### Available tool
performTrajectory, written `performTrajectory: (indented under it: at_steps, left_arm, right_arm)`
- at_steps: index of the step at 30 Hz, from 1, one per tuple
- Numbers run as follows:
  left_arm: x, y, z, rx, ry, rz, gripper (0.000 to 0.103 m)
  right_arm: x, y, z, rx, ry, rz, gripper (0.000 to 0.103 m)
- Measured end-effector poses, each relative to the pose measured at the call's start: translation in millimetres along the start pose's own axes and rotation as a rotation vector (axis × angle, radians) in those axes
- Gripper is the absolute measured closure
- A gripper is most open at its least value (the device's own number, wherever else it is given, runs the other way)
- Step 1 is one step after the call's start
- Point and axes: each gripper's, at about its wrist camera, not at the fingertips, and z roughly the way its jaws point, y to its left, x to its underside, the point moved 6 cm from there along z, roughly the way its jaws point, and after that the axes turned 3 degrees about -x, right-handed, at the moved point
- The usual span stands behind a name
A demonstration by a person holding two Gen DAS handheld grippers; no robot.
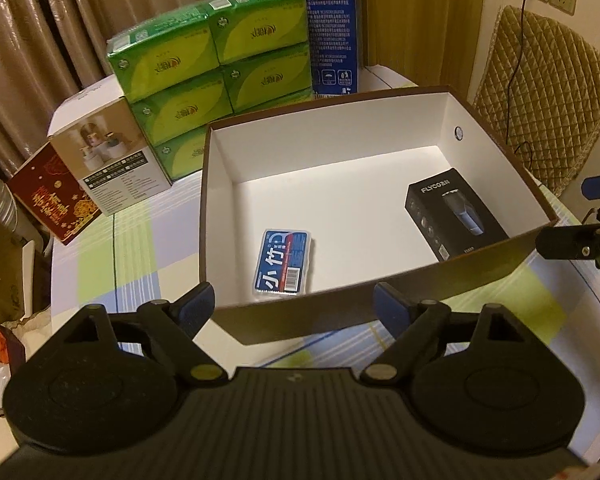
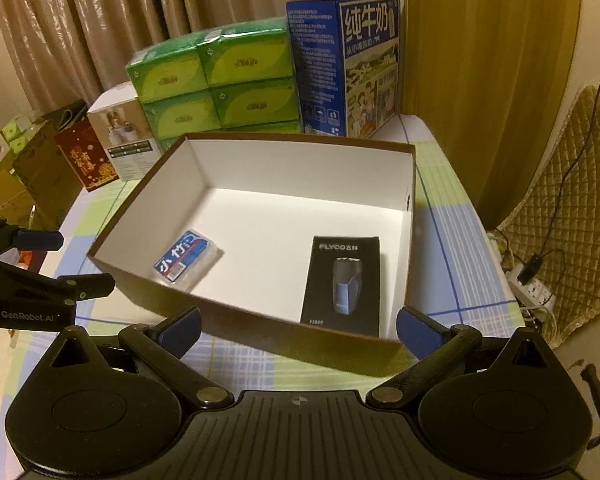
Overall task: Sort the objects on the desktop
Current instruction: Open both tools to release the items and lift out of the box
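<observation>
While both tools hang over the near edge of the box, neither one grips anything: the left hand-held gripper [image 1: 293, 300] has its blue-padded fingers spread wide with only the cardboard rim between and below them, and the right hand-held gripper [image 2: 299, 322] is spread just as wide and equally empty. Each points steeply downward toward the box from the near side, the left one toward the box's left half, the right one toward its right half; the tip of each shows at the edge of the other's view.

Just beyond the fingers sits the open cardboard box [image 1: 300, 316], brown outside and white inside, resting on the checked cloth of the surface [image 1: 140, 248]. Two sorted things lie flat on its floor, well apart. Near the front left is the small blue packet [image 1: 283, 262], which looks light, glossy and probably slippery in its clear wrapping; a pinch across its short sides seems safest. Toward the right wall lies the black shaver box [image 2: 342, 284], stiff card, likely somewhat heavier, best taken across its narrow width.

Behind the box stand the green tissue packs [image 1: 216, 64], a blue milk carton [image 2: 348, 68] and a red gift box [image 1: 54, 200].
</observation>
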Motion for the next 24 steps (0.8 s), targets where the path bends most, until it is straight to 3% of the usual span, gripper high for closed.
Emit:
performTrajectory:
  at_steps: [24]
  left_arm:
    - [38,-26,-82,-0.008,-0.085,-0.032,0.017]
  right_arm:
    - [48,24,-64,-0.047,-0.052,-0.013,0.002]
